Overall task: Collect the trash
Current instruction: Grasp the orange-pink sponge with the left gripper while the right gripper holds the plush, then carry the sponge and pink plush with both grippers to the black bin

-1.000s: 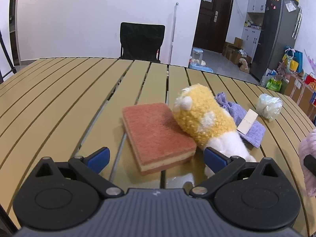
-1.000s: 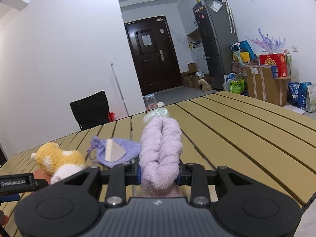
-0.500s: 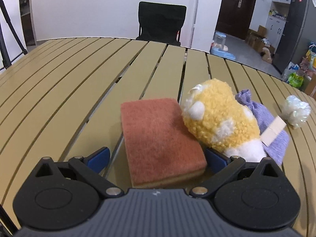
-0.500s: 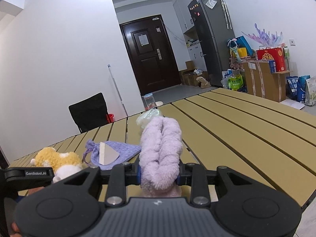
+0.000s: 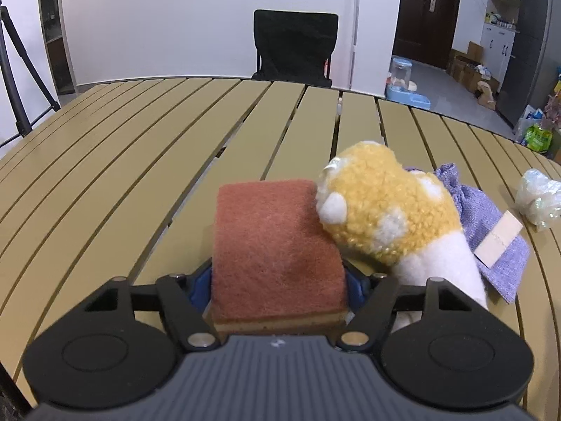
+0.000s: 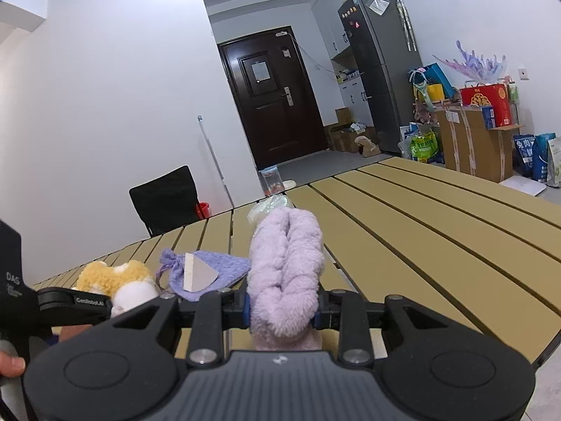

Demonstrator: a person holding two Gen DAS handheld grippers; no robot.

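A rust-red scrub sponge (image 5: 277, 245) lies flat on the slatted tan table (image 5: 140, 175). My left gripper (image 5: 278, 286) straddles its near end, its jaws closing, and the blue pads touch both sides of the sponge. A yellow and white plush toy (image 5: 382, 210) leans on the sponge's right edge. In the right wrist view my right gripper (image 6: 282, 310) is shut on a lilac fluffy cloth (image 6: 285, 266) that stands up between the pads. The left gripper's black finger (image 6: 70, 303) shows at the left edge there, with a person's fingertip (image 6: 10, 363) below it.
A purple knit pouch (image 5: 491, 217) with a cardboard tag lies right of the plush toy, and crumpled clear plastic (image 5: 538, 200) sits beyond it. A black chair (image 5: 294, 45) stands behind the table's far edge. A tripod (image 5: 14, 70) stands at far left.
The left gripper moved forward over the sponge and its jaws came in from wide apart onto the sponge's sides. The right gripper kept still with the lilac cloth.
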